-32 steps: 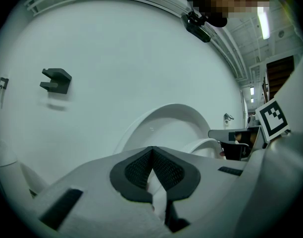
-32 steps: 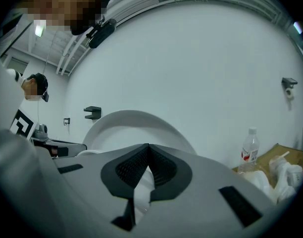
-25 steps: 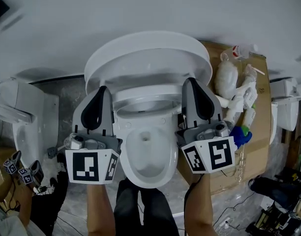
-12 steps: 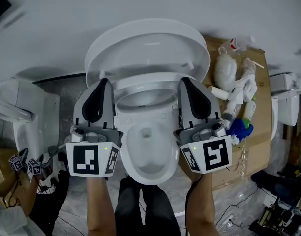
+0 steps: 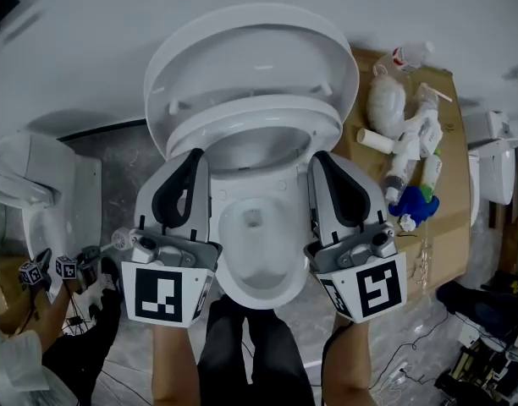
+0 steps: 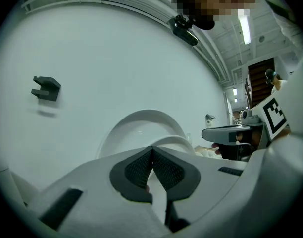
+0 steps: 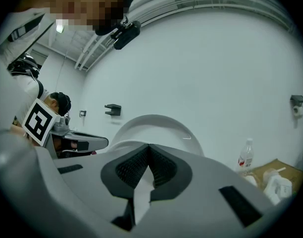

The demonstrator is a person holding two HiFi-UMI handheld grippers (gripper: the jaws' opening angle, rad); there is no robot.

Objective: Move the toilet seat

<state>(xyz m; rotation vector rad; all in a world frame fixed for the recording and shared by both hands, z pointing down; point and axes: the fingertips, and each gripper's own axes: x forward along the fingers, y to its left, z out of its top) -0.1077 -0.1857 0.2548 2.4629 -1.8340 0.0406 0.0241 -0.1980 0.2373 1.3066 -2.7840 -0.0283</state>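
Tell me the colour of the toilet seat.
Plain glossy white, with no pattern. The head view shows the toilet seat best.

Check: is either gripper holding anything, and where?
Nothing is clamped: the left gripper and right gripper are both shut on nothing, their tips at the toilet seat's side edges.

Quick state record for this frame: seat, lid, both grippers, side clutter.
toilet seat: part-raised, between lid and toilet bowl
lid: up, behind the seat
left hand-held gripper: shut, nothing held, tip at the seat's left front edge
right hand-held gripper: shut, nothing held, tip at the seat's right front edge
contact with seat: cannot confirm
clutter: bottles on cardboard, right of the toilet
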